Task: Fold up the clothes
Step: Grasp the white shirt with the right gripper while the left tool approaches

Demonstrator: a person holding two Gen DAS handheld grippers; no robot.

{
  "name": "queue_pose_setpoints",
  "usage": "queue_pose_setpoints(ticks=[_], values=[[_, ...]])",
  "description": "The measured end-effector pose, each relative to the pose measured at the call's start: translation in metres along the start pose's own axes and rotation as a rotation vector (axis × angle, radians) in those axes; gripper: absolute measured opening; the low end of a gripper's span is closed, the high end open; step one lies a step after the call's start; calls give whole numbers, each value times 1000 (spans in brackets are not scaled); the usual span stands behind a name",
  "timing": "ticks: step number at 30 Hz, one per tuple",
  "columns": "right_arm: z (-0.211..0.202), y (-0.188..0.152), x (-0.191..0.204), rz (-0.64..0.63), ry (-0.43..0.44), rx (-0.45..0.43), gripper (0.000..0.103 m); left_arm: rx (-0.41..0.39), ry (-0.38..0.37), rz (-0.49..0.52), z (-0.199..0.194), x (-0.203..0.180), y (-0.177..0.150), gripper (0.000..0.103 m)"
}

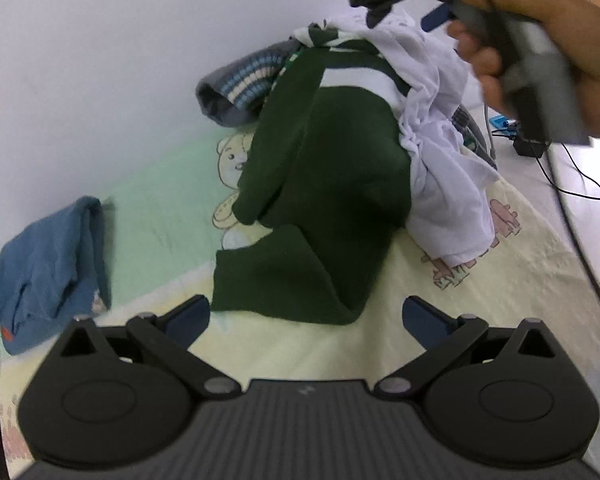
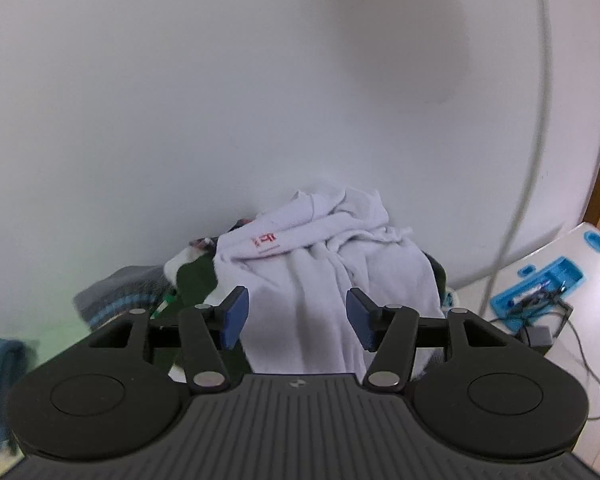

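Clothes pile (image 1: 340, 168) sits on the bed (image 1: 480, 300) against the wall (image 1: 100, 40): shirt (image 2: 324, 264) on top and to the right, sweater (image 1: 324, 200) under it spreading forward, knit garment (image 1: 236, 84) behind-left against the wall. Folded garment (image 1: 48, 264) lies well apart at far left on the bed. Tray (image 2: 536, 292) and cables (image 1: 572, 176) sit on the tabletop (image 2: 580, 340) right of the bed.

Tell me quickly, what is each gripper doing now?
Left gripper: open, holding nothing, near the green garment.
Right gripper: open, holding nothing, facing the white garment.

White wall (image 2: 220, 80), blue tray (image 2: 540, 290), black cables (image 1: 572, 176)
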State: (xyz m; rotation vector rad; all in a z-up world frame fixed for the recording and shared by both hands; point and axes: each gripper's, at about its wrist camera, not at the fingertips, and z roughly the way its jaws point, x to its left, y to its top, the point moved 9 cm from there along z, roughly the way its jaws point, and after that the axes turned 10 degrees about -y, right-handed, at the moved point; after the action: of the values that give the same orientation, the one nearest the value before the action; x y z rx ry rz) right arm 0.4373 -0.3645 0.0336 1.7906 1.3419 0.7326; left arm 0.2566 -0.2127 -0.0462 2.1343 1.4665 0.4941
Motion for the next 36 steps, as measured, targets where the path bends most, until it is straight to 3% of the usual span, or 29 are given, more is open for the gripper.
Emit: queue_pose_setpoints(ticks=[9, 14, 17, 18, 19, 21, 24, 26, 27, 28, 33, 34, 36], values=[[15, -1, 8, -92, -75, -65, 59, 13, 13, 28, 10, -8, -3, 102], [2, -5, -8, -68, -51, -59, 20, -48, -23, 37, 7, -12, 23, 102], [-6, -8, -19, -49, -32, -47, 17, -72, -43, 51, 9, -19, 35, 102], [-8, -9, -23, -43, -26, -44, 24, -68, -60, 55, 12, -21, 39, 102], [-9, -11, -27, -32, -44, -48, 44, -68, -74, 54, 15, -22, 44, 102], [-10, -15, -37, -8, -57, -48, 71, -88, -72, 53, 19, -20, 58, 102], [-11, -28, -50, 28, -19, -38, 73, -131, -95, 87, 25, -22, 86, 102], [-8, -35, -45, 54, 61, -2, 56, -140, -112, 104, 30, -24, 107, 102], [-13, -37, -45, 81, 121, 7, 30, -144, -120, 111, 33, -24, 118, 102], [-18, -36, -43, 96, 169, 22, 16, -147, -132, 108, 36, -25, 129, 101], [-37, -39, -49, 48, 200, 48, 5, -109, -193, 124, 54, -38, 173, 90], [-33, -38, -54, 64, 205, 68, 0, -104, -170, 143, 59, -42, 178, 83], [-35, -39, -69, 83, 207, 96, 0, -87, -131, 153, 72, -47, 187, 82]])
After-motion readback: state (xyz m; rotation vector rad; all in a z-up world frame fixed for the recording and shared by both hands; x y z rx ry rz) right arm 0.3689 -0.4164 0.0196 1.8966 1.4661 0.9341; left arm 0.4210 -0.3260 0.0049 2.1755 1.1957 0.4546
